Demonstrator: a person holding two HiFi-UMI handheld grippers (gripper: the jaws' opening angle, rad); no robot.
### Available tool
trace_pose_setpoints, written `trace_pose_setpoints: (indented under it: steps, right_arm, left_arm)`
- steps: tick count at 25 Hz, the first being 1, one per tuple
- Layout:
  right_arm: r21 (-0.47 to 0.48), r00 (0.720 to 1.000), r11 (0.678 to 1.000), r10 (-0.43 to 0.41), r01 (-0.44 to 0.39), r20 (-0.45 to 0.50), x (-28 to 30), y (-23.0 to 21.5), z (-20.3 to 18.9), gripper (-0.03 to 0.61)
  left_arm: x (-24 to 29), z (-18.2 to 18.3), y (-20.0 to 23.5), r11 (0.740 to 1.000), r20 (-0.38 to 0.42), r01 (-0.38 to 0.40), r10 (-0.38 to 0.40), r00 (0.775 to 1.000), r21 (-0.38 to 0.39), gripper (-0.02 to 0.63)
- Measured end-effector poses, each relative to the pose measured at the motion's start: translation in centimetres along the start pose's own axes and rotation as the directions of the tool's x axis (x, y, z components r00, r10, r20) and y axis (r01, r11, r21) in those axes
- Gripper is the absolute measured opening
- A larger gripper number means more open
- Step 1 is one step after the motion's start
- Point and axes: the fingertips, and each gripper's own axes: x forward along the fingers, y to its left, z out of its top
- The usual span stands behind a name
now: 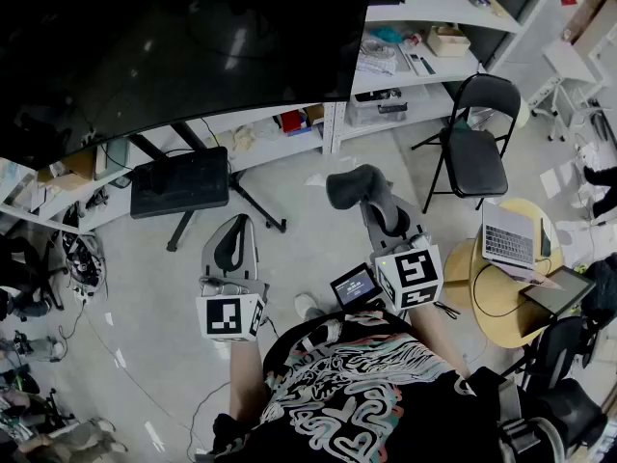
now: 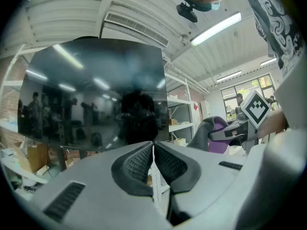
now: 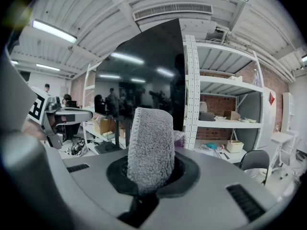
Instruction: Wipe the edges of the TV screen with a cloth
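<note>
left gripper [image 2: 153, 150]: jaws pressed together, nothing between; near left | right gripper [image 3: 151, 169]: jaws clamped on a grey fluffy cloth [image 3: 150, 145] standing up between them | TV screen [image 1: 174, 37]: dark, far left; cloth near its right edge, contact not discernible | black folding chair [image 1: 477, 133]: far right, beside white shelves [image 1: 424, 8]

We see a pale floor [image 1: 308, 201] with white shelves [image 1: 424, 13] along one side, a black folding chair [image 1: 472, 152] and a round table [image 1: 482, 307] bearing a laptop [image 1: 508, 234]. Overhead, tube lights [image 2: 216, 28] hang under a white ribbed ceiling [image 3: 96, 18], and a brick wall [image 3: 218, 102] shows behind the shelving. What seem to be windows [image 2: 244, 92] glow at the far end.
</note>
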Motion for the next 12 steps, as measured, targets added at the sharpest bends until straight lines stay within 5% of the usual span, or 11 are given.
trace_pose_setpoints:
  steps: [12]
  right_arm:
    - [0.017, 1.000, 1.000, -0.012, 0.011, 0.018, -0.41, 0.67, 0.35, 0.061]
  left_arm:
    - [-0.31, -0.19, -0.43, 0.999, 0.002, 0.031, -0.031, 1.000, -0.022, 0.018]
